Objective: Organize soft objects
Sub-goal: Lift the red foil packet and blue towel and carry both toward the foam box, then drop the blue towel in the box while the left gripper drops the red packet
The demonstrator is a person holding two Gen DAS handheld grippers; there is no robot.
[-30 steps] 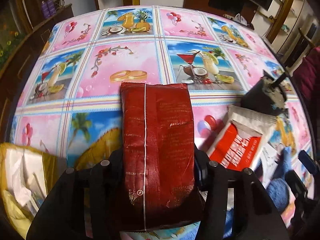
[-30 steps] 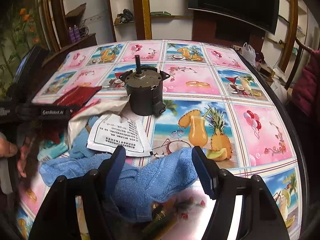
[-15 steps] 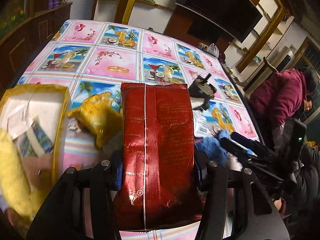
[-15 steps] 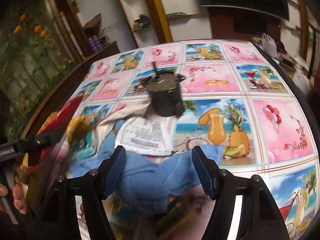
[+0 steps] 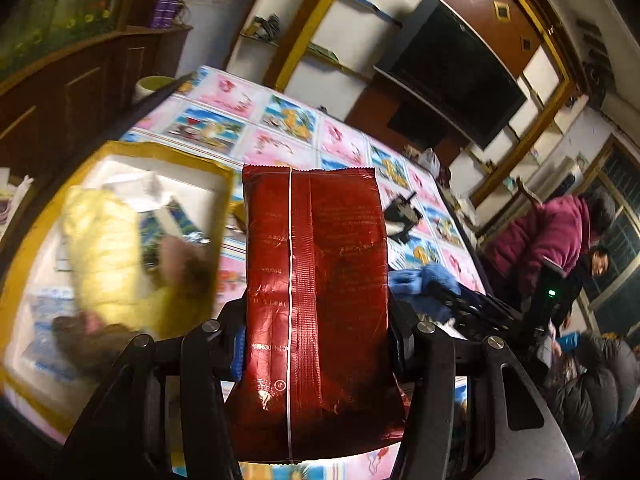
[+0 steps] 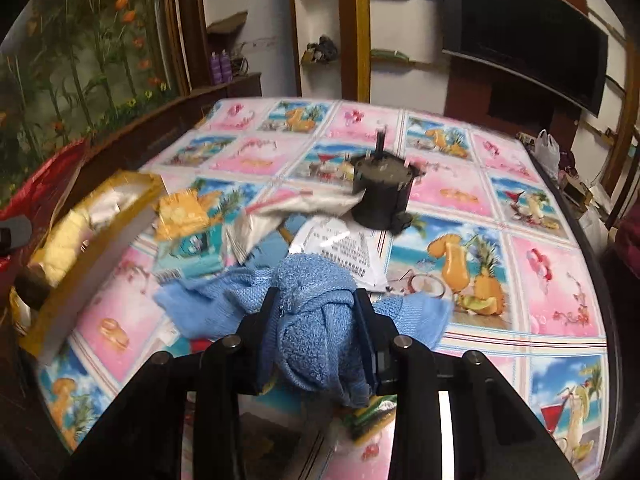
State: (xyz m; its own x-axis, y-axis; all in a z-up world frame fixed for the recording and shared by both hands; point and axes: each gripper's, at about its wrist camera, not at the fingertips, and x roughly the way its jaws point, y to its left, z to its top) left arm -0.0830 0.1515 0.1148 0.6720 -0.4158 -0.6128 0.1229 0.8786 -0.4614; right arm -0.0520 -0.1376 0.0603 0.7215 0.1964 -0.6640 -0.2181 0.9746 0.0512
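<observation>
The left gripper (image 5: pixel 316 332) is clamping a red packet (image 5: pixel 316 280) at frame centre, with the yellow box (image 5: pixel 120 152) at left. The right gripper (image 6: pixel 316 320) is squeezing a bunched blue towel (image 6: pixel 312 304) at lower centre, above the flowered tablecloth (image 6: pixel 552 272).

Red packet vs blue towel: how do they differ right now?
The red packet is glossy, flat foil standing stiffly upright in the left hand-held gripper. The blue towel is fuzzy cloth, bunched in the right hand-held gripper, its ends trailing onto the table. Both are clamped between closed fingers.
</observation>
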